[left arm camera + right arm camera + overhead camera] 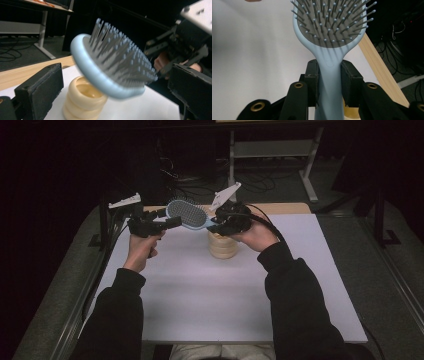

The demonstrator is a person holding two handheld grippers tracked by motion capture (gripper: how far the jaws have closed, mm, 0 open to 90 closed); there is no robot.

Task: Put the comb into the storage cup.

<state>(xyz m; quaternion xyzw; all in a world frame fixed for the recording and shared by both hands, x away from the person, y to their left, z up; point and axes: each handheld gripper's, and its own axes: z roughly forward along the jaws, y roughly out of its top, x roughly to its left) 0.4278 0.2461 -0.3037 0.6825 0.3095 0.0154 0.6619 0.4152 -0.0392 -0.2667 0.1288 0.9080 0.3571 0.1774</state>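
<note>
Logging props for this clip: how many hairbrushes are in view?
1: a light blue paddle hairbrush with grey bristles, handle clamped in the right gripper, held above the cream ribbed container.

White table sheet [200,290], wooden strip [280,208] at its far edge, grey desk frame [270,150] beyond

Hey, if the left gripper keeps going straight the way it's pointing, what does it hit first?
Most likely the hairbrush: its bristled head hangs right between the left gripper's open jaws, above the cream ridged cup. Depth is hard to judge, but nothing seems closer.
</note>
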